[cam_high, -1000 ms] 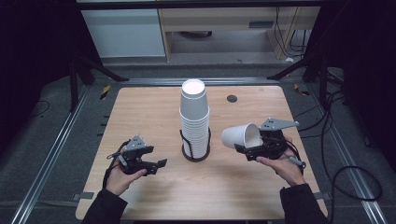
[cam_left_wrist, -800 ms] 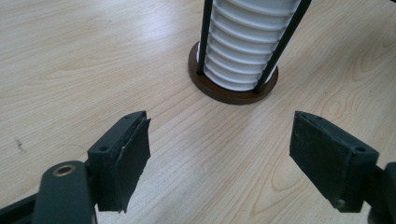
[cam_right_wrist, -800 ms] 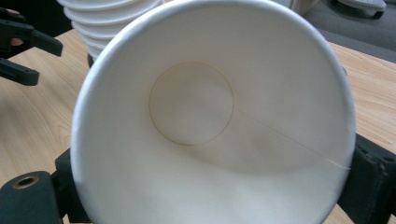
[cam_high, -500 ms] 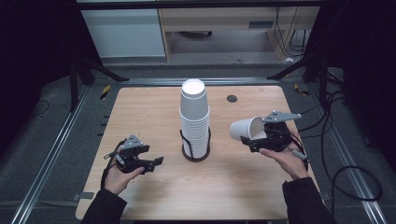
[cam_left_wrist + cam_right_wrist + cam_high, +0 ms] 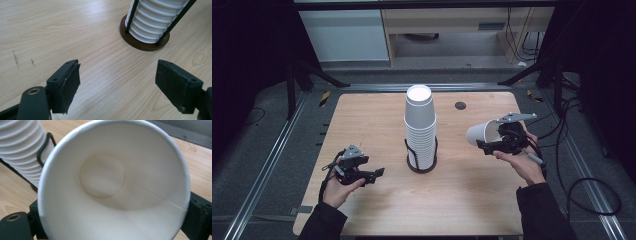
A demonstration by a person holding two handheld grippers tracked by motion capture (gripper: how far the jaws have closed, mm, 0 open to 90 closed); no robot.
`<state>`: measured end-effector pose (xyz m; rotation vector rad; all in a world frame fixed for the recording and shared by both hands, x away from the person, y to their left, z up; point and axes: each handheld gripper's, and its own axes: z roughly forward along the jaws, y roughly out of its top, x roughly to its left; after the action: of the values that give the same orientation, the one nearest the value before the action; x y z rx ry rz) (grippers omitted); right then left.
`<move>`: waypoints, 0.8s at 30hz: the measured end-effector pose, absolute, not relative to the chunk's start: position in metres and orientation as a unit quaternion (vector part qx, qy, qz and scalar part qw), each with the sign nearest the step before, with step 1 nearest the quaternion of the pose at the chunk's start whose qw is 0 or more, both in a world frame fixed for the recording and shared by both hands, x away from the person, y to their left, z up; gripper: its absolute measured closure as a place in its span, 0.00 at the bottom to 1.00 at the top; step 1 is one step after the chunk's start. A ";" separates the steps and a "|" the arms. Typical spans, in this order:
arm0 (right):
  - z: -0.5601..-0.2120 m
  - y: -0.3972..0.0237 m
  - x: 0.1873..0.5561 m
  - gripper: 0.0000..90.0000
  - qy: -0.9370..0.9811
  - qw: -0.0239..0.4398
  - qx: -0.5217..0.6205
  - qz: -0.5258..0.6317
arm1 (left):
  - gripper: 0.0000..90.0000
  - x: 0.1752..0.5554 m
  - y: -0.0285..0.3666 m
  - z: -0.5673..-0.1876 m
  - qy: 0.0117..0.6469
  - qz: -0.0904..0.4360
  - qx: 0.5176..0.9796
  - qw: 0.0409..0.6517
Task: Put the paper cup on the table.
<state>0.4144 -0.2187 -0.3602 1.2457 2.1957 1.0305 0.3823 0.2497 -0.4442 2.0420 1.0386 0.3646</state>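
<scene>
The right gripper (image 5: 488, 145) holds a single white paper cup (image 5: 480, 132) on its side, the jaws clamped on the cup's wall, its open mouth facing away from the hand toward the tall stack of white paper cups (image 5: 420, 125). That stack stands upside down in a black wire holder with a round brown base (image 5: 421, 166), between the two grippers on the pale wooden table (image 5: 372, 120). The left gripper (image 5: 373, 174) hovers low with its jaws spread wide and empty, the holder just ahead of them.
</scene>
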 end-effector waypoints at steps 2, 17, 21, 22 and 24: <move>-0.361 -0.220 0.418 0.10 0.789 0.208 0.452 0.360 | 0.21 0.382 0.251 -0.443 0.413 0.146 0.804 0.402; -0.370 -0.235 0.435 0.10 0.790 0.211 0.498 0.291 | 0.21 0.385 0.253 -0.444 0.413 0.148 0.805 0.398; -0.373 -0.238 0.437 0.10 0.793 0.204 0.504 0.274 | 0.21 0.384 0.252 -0.444 0.411 0.147 0.808 0.397; -0.374 -0.239 0.438 0.10 0.795 0.202 0.505 0.267 | 0.21 0.385 0.252 -0.444 0.411 0.147 0.808 0.396; -0.376 -0.238 0.441 0.10 0.799 0.205 0.508 0.250 | 0.21 0.385 0.252 -0.444 0.411 0.147 0.808 0.396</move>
<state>0.4406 -0.2382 -0.3759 1.4160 2.2270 0.6971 0.3847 0.2516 -0.4442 2.0487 1.0418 0.3719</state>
